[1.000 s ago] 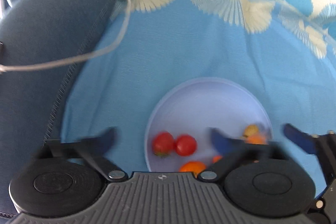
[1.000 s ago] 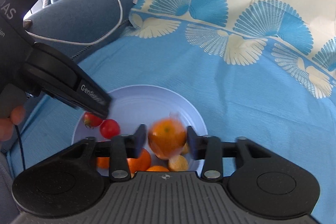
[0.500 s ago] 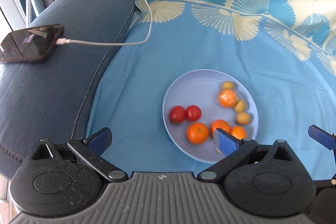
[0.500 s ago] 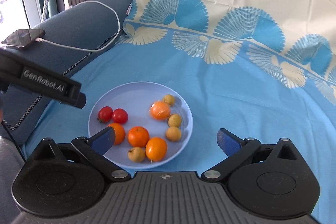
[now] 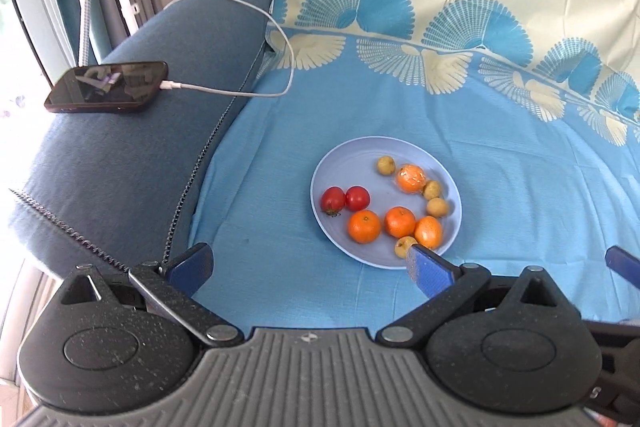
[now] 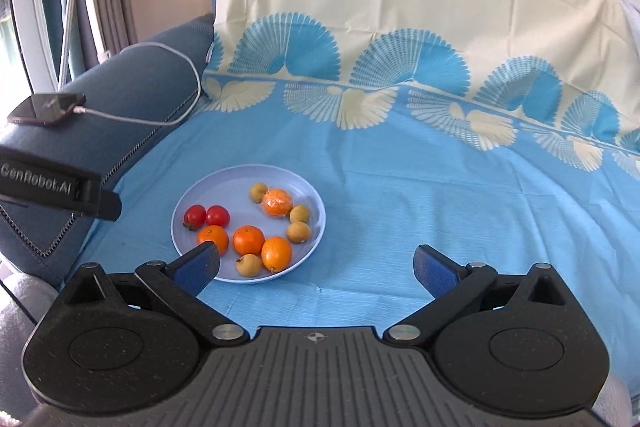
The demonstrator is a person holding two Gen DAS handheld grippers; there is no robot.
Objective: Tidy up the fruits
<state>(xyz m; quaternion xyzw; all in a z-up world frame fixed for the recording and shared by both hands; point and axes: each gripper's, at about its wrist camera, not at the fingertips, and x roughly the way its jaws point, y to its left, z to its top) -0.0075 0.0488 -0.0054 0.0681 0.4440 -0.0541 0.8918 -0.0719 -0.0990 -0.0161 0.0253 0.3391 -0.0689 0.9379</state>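
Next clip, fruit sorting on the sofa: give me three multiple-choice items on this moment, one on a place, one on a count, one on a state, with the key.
1. Where does the phone lie?
A. on the plate
B. on the sofa armrest
C. on the blue cloth beside the plate

2. How many red tomatoes are on the plate?
A. two
B. four
C. none

3. What state are the two grippers in?
A. both shut on fruit
B. left open, right shut on an orange
C. both open, holding nothing

Key:
1. B, the phone rests on the sofa armrest with a white cable plugged in.
2. A, two tomatoes sit side by side at the left of the plate.
3. C, the left gripper and the right gripper have their fingers spread wide with only cloth between them.
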